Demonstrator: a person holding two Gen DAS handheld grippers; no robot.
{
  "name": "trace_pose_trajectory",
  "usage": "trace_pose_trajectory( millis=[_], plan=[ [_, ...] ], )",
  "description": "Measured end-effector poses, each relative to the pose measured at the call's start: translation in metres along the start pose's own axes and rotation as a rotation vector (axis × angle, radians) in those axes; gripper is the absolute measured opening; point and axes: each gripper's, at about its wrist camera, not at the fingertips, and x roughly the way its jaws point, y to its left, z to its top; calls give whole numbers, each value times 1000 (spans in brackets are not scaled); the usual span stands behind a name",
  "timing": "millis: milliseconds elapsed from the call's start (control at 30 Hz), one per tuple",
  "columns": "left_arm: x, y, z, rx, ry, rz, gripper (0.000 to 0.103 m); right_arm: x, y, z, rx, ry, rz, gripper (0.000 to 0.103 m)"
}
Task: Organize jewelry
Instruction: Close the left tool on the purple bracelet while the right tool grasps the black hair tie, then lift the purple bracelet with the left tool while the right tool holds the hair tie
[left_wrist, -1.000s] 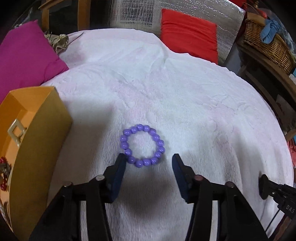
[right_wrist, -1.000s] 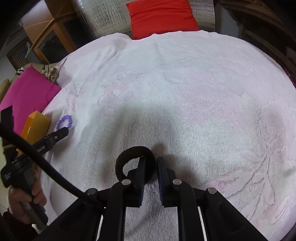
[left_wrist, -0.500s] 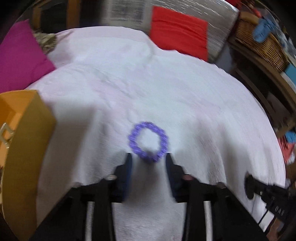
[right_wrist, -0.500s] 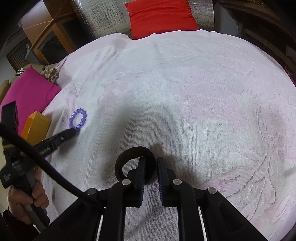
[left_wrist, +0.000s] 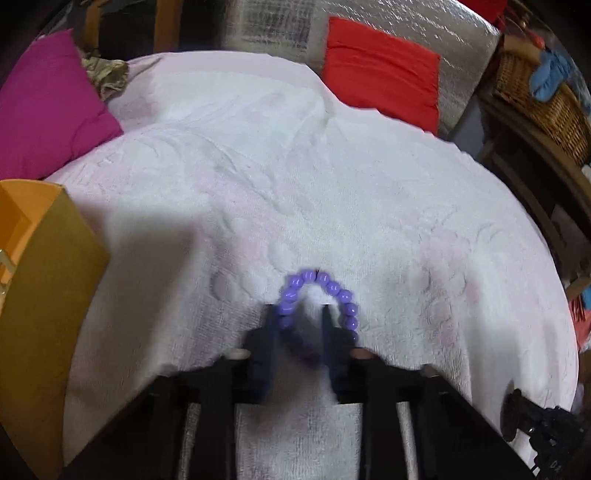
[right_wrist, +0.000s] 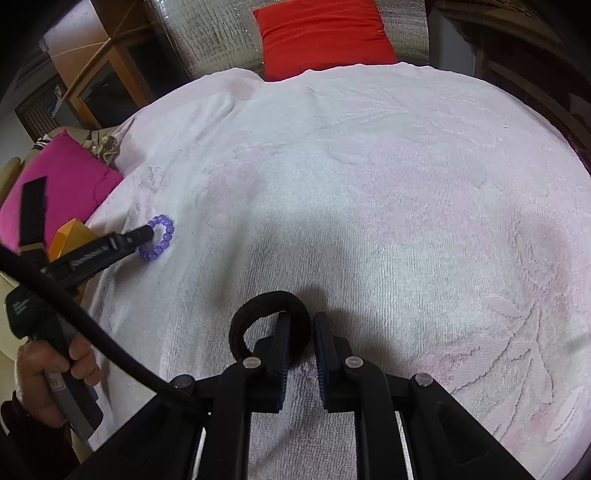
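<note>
The left gripper (left_wrist: 297, 314) is closing, and the near side of the purple bead bracelet (left_wrist: 317, 295) is lying between its jaws on the white towel (left_wrist: 369, 206). The right gripper (right_wrist: 300, 325) is clamping a black hair tie (right_wrist: 255, 314). Left of the bracelet an orange box (left_wrist: 40, 288) is standing; behind it, a magenta cushion (left_wrist: 48, 110). No writing is readable.

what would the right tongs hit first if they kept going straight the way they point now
Probably the white towel just ahead of the right tongs, which tilt down at it. A black band is already looped round one finger; nothing else shows in that line, though depth is uncertain.
</note>
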Motion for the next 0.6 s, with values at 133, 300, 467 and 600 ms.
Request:
trace_pose_trajectory(
  millis=[133,300,467,600],
  plan=[
    [1,-11,-4,58,9,4,9,-1,-1,0,4,4,0,16],
    [-13,-20,-9,92,32,-41,9,-2,-1,2,17,9,8,16],
    [-34,-25,-15,130,0,-59,9,-12,-6,5,47,-32,77,16],
    [-44,-27,-20,146,-7,-69,9,-19,-3,8,35,-64,111,16]
  ],
)
